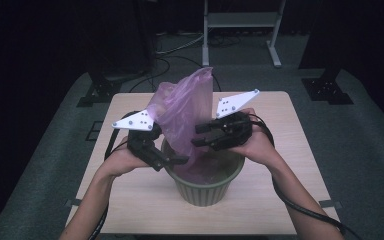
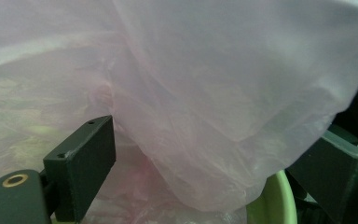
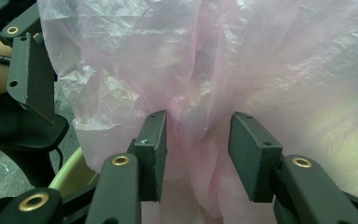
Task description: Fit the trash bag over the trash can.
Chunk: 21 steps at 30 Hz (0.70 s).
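1. Entering from the bottom edge of the high view, the person's two forearms reach forward to a ribbed, pale green plastic waste bin standing near the front middle of the square light wooden table.
2. The left gripper is held at the bin's left rim, its jaws pointing right and slightly down toward the bin's mouth. In the left gripper view the jaws stand wide apart with the film hanging between them; neither pad presses on it, so this tool is released.
3. The right gripper hovers over the bin's right rim, jaws pointing left. In the right gripper view its jaws stand partly apart, with a gathered fold of film between them; a gap shows at each pad, so the fold is not clenched.
4. The thin, translucent pink plastic bag has its lower end inside the bin and its long axis near upright, leaning slightly right; its free top points up and away, rising above both grippers.
5. Beyond the table lie grey carpet, black cables and a white metal stand.
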### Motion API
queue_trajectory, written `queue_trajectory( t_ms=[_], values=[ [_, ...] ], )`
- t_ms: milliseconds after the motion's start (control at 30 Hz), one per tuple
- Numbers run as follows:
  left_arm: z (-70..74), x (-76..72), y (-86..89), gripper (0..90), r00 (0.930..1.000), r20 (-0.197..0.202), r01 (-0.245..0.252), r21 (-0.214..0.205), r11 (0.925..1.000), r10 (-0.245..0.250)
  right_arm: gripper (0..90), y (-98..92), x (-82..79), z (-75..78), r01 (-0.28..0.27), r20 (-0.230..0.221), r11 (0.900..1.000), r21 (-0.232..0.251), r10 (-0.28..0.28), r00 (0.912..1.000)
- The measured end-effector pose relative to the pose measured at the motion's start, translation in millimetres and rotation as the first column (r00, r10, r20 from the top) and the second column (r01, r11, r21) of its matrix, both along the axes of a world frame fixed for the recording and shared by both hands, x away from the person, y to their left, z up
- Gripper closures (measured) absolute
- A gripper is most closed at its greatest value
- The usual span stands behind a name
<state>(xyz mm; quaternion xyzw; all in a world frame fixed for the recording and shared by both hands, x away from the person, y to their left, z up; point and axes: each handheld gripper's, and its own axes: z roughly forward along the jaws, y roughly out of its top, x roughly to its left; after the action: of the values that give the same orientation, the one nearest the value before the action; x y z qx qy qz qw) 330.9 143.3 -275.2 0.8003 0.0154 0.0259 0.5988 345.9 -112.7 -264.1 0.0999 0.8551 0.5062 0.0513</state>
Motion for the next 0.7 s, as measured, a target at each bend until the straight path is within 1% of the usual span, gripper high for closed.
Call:
queue_trajectory(
  t_ms=[67,100,167,200,233,300,333,367,400,433,467,500,533,567,600,633,667,700],
  values=[
    [0.5,0.2,0.2,10.0,1.0,0.003,0.0,0.0,1.0,0.0,57.9,-0.4,0.1,0.4,0.001,-0.001,1.0,0.005,-0.001,1.0],
    [0.8,-0.5,0.2,10.0,1.0,-0.006,0.0,-0.005,1.0,0.0,59.1,-0.8,0.0,1.0,0.002,-0.001,0.9999,0.013,-0.002,1.0],
    [1.2,-0.5,-0.1,10.0,1.0,-0.001,0.001,-0.003,1.0,-0.001,63.8,0.1,-0.4,1.0,0.005,0.001,0.9999,0.013,-0.005,1.0],
    [1.8,0.1,-0.2,10.0,0.9999,0.017,0.003,0.0,1.0,-0.003,63.8,0.1,-0.4,1.0,0.005,0.001,0.9999,0.013,-0.005,1.0],
    [1.8,-1.8,0.1,10.0,1.0,0.005,0.001,0.001,1.0,-0.001,75.3,1.7,-0.9,0.0,0.003,0.012,1.0,0.006,-0.004,0.9999],
    [1.8,-2.1,0.9,10.0,1.0,0.005,-0.002,0.003,1.0,0.002,84.4,2.4,-1.6,-0.7,0.001,0.014,1.0,0.001,-0.001,0.9999],
    [1.1,-3.4,1.8,10.0,0.9998,-0.015,-0.009,0.0,1.0,0.009,84.4,2.4,-1.6,-0.7,0.001,0.014,1.0,0.001,-0.001,0.9999],
    [0.8,-1.6,3.6,10.0,0.9999,-0.003,-0.013,0.001,0.9999,0.013,89.4,2.0,-1.9,-1.6,-0.001,0.017,1.0,-0.008,0.001,0.9999],
    [0.8,-1.6,3.6,10.0,0.9999,-0.003,-0.013,0.001,0.9999,0.013,89.4,2.0,-1.9,-1.6,-0.001,0.017,1.0,-0.008,0.001,0.9999],
    [-0.6,-2.5,5.4,10.1,0.9993,-0.033,-0.018,0.0,0.9998,0.018,90.0,0.5,-2.6,-3.0,-0.007,0.023,0.9998,-0.017,0.008,0.9997],
    [-0.6,-2.5,5.4,10.1,0.9993,-0.033,-0.018,0.0,0.9998,0.018,90.0,-0.2,-3.2,-3.3,-0.007,0.025,0.9998,-0.021,0.007,0.9997],
    [-0.8,-2.8,9.0,10.1,0.996,-0.024,-0.086,0.002,0.9963,0.086,90.0,-0.2,-3.2,-3.3,-0.007,0.025,0.9998,-0.021,0.007,0.9997],
    [-2.4,-6.7,9.8,10.1,0.9892,-0.09,-0.117,-0.004,0.9932,0.116,90.0,-1.6,-4.2,-4.1,-0.009,0.027,0.9996,-0.027,0.009,0.9996],
    [-2.7,-6.6,11.1,10.0,0.9894,-0.098,-0.108,-0.007,0.9941,0.107,90.0,-2.9,-5.2,-4.8,-0.007,0.032,0.9994,-0.035,0.009,0.9994],
    [-2.0,-2.9,13.1,10.1,0.9962,-0.059,-0.066,-0.01,0.9978,0.065,90.0,-6.0,-6.7,-5.9,-0.004,0.037,0.9991,-0.043,0.006,0.9993],
    [-2.0,-2.9,13.1,10.9,0.9962,-0.059,-0.066,-0.01,0.9978,0.065,90.0,-6.0,-6.7,-5.9,-0.004,0.037,0.9991,-0.043,0.006,0.9993],
    [-2.4,-6.0,15.1,10.9,0.9893,-0.096,-0.112,-0.014,0.9936,0.11,90.0,-8.0,-7.6,-6.9,0.001,0.043,0.9989,-0.047,0.001,0.9991],
    [-2.0,-7.8,16.7,13.0,0.9807,-0.124,-0.154,-0.016,0.9879,0.151,90.0,-11.6,-10.0,-9.2,0.019,0.049,0.9984,-0.053,-0.017,0.9987]
  ],
)
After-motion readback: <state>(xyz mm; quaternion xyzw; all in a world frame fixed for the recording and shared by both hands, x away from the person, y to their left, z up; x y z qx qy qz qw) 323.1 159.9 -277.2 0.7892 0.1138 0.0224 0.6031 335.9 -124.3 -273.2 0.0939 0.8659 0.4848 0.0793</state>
